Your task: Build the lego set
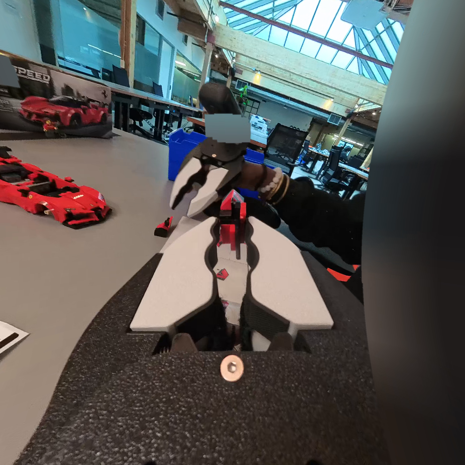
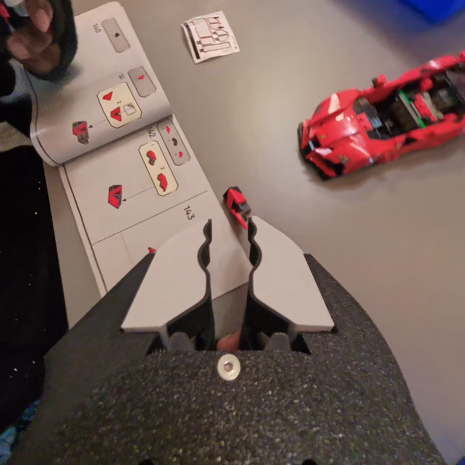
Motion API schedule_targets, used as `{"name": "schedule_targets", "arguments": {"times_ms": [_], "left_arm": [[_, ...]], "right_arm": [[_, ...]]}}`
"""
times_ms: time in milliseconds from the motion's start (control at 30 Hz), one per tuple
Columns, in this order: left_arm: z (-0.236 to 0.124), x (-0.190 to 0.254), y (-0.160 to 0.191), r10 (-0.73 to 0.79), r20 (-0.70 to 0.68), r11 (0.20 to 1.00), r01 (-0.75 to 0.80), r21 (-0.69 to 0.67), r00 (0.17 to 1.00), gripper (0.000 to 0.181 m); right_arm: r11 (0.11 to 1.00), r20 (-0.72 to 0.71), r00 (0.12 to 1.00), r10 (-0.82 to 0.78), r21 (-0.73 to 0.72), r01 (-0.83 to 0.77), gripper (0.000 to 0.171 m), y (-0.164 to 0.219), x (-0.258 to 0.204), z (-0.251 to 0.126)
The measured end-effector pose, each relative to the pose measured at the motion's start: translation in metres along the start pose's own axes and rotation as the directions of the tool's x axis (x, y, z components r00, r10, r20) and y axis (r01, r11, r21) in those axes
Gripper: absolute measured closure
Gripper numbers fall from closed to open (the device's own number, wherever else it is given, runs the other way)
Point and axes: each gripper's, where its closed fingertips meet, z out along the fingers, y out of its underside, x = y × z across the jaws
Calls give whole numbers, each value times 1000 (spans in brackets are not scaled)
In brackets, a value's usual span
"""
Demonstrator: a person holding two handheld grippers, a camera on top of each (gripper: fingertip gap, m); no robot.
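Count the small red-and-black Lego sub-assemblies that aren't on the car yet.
2. One sub-assembly is clamped between the left gripper's fingers, held up above the instruction booklet. The other lies on the table beside the booklet's edge. More may be hidden.

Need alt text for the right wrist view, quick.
The open right gripper hovers over the instruction booklet, its tip beside a small red and black lego piece on the grey table. The red lego car lies upper right.
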Motion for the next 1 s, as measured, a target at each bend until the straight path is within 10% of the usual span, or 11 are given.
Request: {"name": "schedule_targets", "arguments": {"times_ms": [500,667,800,1000], "left_arm": [[-6,-4,-6,-80,-53,994,84,71,995,163],[-10,-5,-13,-100,-55,985,106,138,994,163],[-12,-6,-27,-105,-25,967,108,231,994,163],[-2,4,-45,-126,-16,945,125,301,992,163]], "right_arm": [[971,182,966,-181,-125,205,153,0,4,38],[991,237,971,-25,133,-7,154,-45,-12,19],[760,558,822,113,485,-433,154,-122,-61,-34],[450,799,577,169,459,-766,155,-146,-95,-54]]}}
